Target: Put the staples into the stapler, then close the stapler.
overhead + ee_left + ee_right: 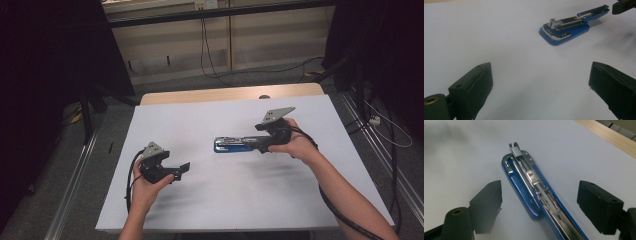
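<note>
Both grippers gape empty: right gripper [539, 205] straddles the blue stapler [531, 185], rigid, slick metal; grip its sides; left gripper [541, 90] idles apart.

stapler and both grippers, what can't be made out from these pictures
- Stapler, high view: its right end is hidden behind the right gripper and hand, so contact there can't be judged.
- Stapler, right gripper view: its near end is cut off by the bottom edge.
- Stapler, high view: too small to tell whether staples are loaded.
- Left gripper, left gripper view: finger bases cut off by the bottom edge.
</note>
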`<control>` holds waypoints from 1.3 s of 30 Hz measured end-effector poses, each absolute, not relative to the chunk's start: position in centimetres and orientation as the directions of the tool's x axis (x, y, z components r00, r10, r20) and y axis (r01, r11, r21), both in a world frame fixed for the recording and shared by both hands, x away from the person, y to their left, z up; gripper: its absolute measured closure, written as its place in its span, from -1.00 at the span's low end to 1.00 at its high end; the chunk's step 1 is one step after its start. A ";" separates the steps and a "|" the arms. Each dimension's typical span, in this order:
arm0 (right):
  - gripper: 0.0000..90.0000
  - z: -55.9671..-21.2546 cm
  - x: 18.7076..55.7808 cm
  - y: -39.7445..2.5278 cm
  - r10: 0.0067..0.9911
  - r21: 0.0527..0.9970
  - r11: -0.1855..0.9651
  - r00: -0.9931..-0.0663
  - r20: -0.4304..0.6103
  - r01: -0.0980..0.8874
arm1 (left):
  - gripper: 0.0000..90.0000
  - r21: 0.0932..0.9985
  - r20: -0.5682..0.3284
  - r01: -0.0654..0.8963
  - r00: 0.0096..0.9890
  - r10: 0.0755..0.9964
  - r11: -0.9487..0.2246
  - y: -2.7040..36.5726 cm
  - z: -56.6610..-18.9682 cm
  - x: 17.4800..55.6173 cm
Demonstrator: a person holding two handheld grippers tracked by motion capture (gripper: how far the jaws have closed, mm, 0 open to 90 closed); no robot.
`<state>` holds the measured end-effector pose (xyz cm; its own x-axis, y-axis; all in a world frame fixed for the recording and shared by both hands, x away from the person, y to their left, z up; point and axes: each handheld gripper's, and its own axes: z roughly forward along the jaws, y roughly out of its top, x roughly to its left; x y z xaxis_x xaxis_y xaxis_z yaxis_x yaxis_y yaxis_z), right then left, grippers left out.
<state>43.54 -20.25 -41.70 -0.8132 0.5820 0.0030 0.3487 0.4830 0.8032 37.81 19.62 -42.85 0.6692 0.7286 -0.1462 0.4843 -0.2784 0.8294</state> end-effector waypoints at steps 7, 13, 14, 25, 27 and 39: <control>-0.59 -41.9 42.4 -21.8 0.616 0.797 0.479 -0.788 -0.008 0.367 | -0.87 0.831 -0.155 0.484 0.677 0.720 -0.276 19.0 -42.9 38.1; -0.64 -41.8 41.7 -22.7 0.646 0.802 0.468 -0.763 -0.024 0.371 | -0.87 0.830 -0.147 0.479 0.684 0.714 -0.287 18.6 -42.7 38.1; -0.66 -41.8 41.6 -22.8 0.652 0.803 0.466 -0.758 -0.028 0.371 | -0.87 0.830 -0.145 0.477 0.685 0.714 -0.289 18.5 -42.7 38.2; -0.68 -42.0 40.0 -24.5 0.705 0.810 0.437 -0.708 -0.038 0.392 | -0.83 0.832 -0.134 0.468 0.691 0.710 -0.299 17.2 -42.8 38.4; -0.63 -42.1 39.8 -24.8 0.715 0.806 0.441 -0.698 -0.049 0.394 | -0.80 0.831 -0.132 0.467 0.695 0.707 -0.304 16.9 -42.8 38.5; -0.54 -42.7 38.0 -26.9 0.783 0.810 0.394 -0.620 -0.049 0.434 | -0.13 0.829 -0.117 0.454 0.711 0.693 -0.326 14.9 -43.2 39.2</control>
